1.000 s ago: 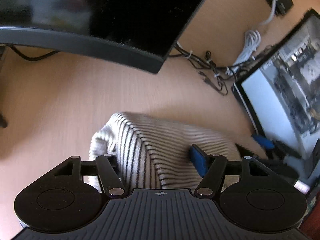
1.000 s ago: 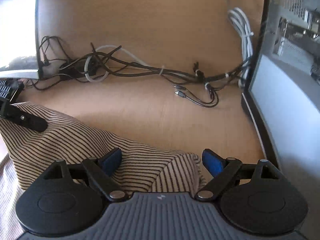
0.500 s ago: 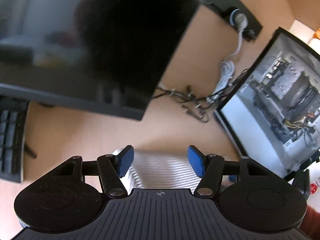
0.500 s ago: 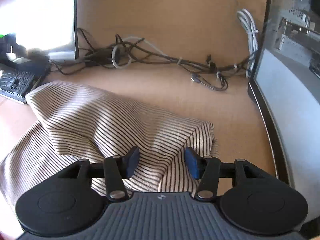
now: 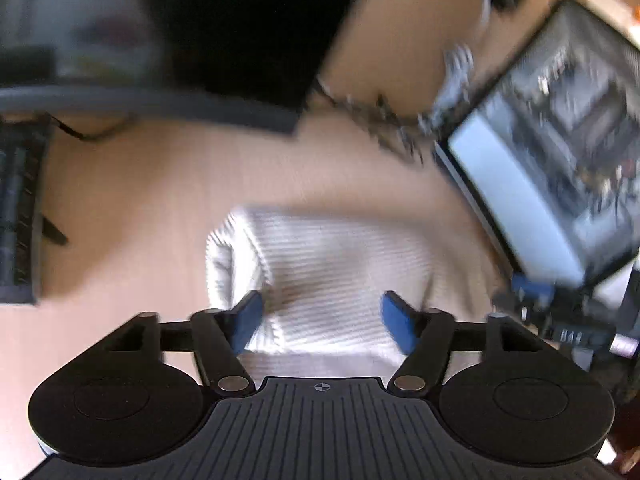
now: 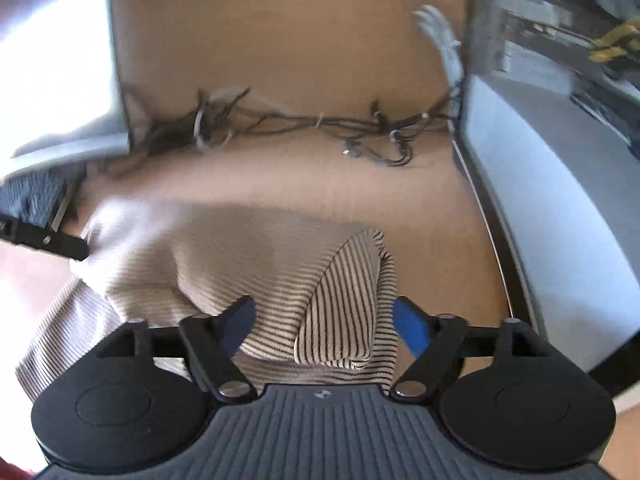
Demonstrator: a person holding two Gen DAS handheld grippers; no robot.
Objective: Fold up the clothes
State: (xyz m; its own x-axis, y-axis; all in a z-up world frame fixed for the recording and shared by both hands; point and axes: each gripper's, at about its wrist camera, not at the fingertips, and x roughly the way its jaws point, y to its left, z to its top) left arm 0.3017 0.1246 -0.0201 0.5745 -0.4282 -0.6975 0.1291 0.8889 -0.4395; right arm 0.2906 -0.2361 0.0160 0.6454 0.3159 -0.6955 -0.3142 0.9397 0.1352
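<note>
A cream garment with thin black stripes (image 5: 332, 264) lies bunched and partly folded on the wooden desk (image 5: 132, 208). My left gripper (image 5: 322, 318) hangs open just above its near edge, blue pads (image 5: 248, 316) apart, nothing pinched. In the right wrist view the same garment (image 6: 224, 264) shows a folded flap (image 6: 344, 300) lying between the spread fingers of my right gripper (image 6: 326, 326), which is open. The left gripper's black finger (image 6: 48, 240) touches the cloth's far left corner. Both views are motion-blurred.
A dark monitor (image 5: 224, 40) and a keyboard (image 5: 18, 216) stand at the back left. Tangled cables (image 6: 304, 128) run along the desk's back. A glass-sided computer case (image 6: 560, 168) walls off the right side. Bare desk (image 6: 432, 216) lies between cloth and case.
The left gripper has tipped back down, so more of the garment shows than half a second ago. The right gripper's fingers have spread wider around the folded flap.
</note>
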